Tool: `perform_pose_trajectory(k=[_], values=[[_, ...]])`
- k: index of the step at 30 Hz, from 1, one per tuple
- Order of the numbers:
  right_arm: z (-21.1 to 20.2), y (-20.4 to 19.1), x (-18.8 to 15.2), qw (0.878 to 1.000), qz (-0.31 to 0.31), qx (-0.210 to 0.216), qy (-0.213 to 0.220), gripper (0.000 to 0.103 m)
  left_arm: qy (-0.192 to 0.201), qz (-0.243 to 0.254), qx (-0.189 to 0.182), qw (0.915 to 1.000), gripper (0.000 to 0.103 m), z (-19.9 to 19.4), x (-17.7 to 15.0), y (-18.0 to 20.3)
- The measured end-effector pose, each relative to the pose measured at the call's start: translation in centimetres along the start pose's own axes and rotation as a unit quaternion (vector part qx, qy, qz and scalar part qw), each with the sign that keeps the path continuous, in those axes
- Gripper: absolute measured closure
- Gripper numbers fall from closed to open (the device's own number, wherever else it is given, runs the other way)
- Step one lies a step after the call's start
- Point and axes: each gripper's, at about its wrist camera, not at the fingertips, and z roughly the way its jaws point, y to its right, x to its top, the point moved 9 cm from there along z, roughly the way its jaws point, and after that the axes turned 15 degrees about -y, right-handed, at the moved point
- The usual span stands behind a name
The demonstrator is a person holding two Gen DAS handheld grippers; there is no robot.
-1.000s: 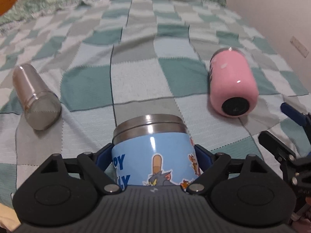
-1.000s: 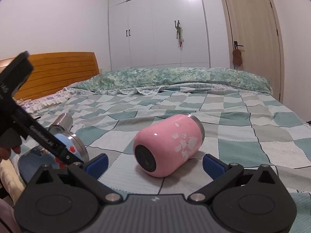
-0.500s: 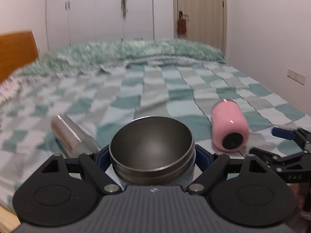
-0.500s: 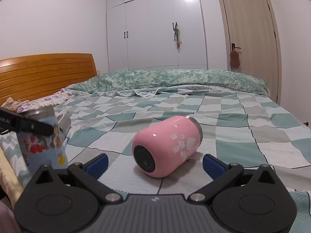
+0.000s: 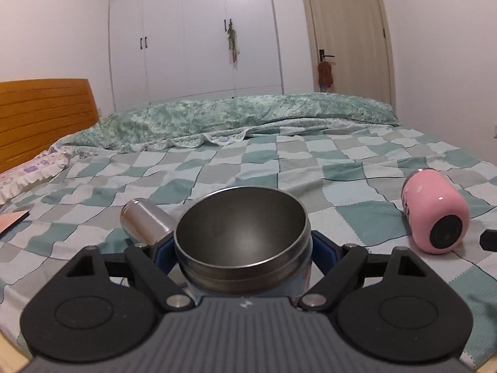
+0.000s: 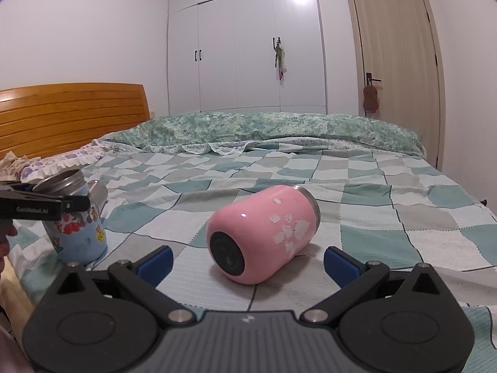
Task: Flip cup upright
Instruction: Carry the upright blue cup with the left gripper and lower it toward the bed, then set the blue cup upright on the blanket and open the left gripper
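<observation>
My left gripper [image 5: 243,248] is shut on the blue cartoon cup [image 5: 242,242], whose steel mouth faces up. In the right wrist view this blue cup [image 6: 76,223] stands nearly upright with its base at the bedspread, held by the left gripper [image 6: 46,206]. A pink cup [image 6: 264,236] lies on its side, base toward me, just ahead of my open, empty right gripper [image 6: 248,256]. The pink cup also shows in the left wrist view [image 5: 435,214] at the right.
A steel cup [image 5: 146,220] lies on its side behind the blue cup. The checked bedspread [image 6: 372,192] covers the bed, with a wooden headboard [image 6: 62,115] at the left, pillows, a folded green quilt [image 6: 264,130], wardrobe and door behind.
My left gripper has turned the blue cup from lying with its mouth pointing away to standing mouth up, and lowered it to the bedspread. The right gripper and pink cup have stayed put.
</observation>
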Motion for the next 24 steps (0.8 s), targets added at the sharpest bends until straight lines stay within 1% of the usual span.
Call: perform_pose_trajectory(k=[2, 3, 4, 7, 9, 12, 14, 17, 24], values=[[0.0, 0.0, 0.0, 1.000, -0.001, -0.002, 0.001, 0.000, 0.011, -0.001, 0.015, 0.9998, 0.000, -0.6, 0.3, -0.3], [0.0, 0.0, 0.0, 1.000, -0.002, -0.004, 0.002, 0.000, 0.027, -0.004, 0.024, 0.9993, 0.000, -1.4, 0.7, -0.5], [-0.1, 0.0, 0.1, 1.000, -0.002, -0.005, 0.005, 0.000, 0.043, -0.008, 0.023, 0.9988, 0.000, -2.4, 1.1, -0.6], [-1.1, -0.1, 0.3, 1.000, -0.007, -0.006, 0.021, 0.000, 0.077, -0.025, -0.009, 0.9967, 0.000, -5.7, 1.6, -0.8], [-2.2, -0.3, 0.4, 0.999, -0.008, -0.009, 0.032, 0.000, 0.099, -0.025, -0.017, 0.9946, 0.000, -8.0, 1.6, -0.9], [-4.2, -0.7, 0.3, 0.999, -0.005, -0.012, 0.048, 0.000, 0.122, -0.022, -0.016, 0.9922, 0.000, -10.6, 0.9, -0.9], [-5.6, -1.1, 0.0, 0.998, -0.007, -0.012, 0.062, 0.000, 0.128, -0.020, -0.015, 0.9914, 0.000, -12.1, -0.1, -0.7], [-8.0, -2.0, -0.7, 0.996, -0.017, -0.018, 0.081, 0.000, 0.127, -0.021, -0.024, 0.9914, 0.000, -13.5, -1.9, -0.1], [-11.4, -2.8, -3.8, 0.995, -0.033, -0.036, 0.082, 0.000, 0.129, -0.036, -0.036, 0.9903, 0.000, -14.9, -6.8, 1.7]])
